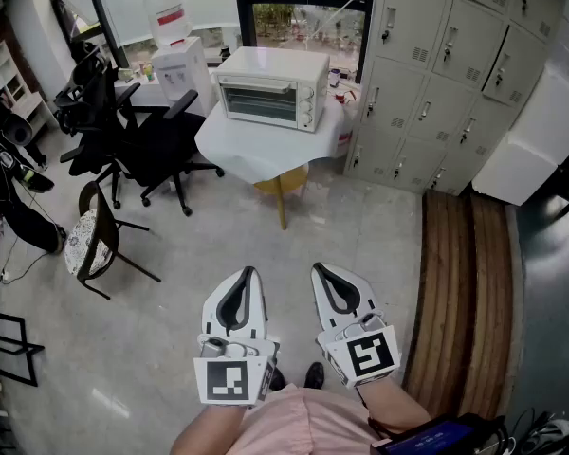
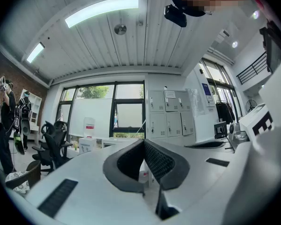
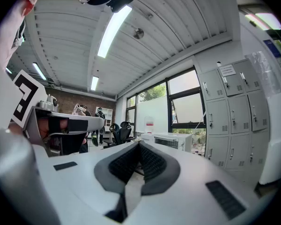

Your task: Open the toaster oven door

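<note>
A white toaster oven point(image 1: 271, 90) stands on a table draped in white cloth point(image 1: 229, 148) at the far side of the room, its glass door shut. It shows small in the right gripper view point(image 3: 168, 140), beyond the jaws. My left gripper point(image 1: 250, 275) and right gripper point(image 1: 320, 273) hang close to my body, far short of the table, side by side above the floor. Both are shut with nothing between their jaws. In the left gripper view the left gripper point(image 2: 144, 143) points toward the windows and lockers.
Black office chairs point(image 1: 142, 131) and a small chair point(image 1: 95, 235) stand left of the table. A water dispenser point(image 1: 178, 60) is behind them. Grey lockers point(image 1: 446, 74) line the right. A wooden bench point(image 1: 465, 292) runs along my right side.
</note>
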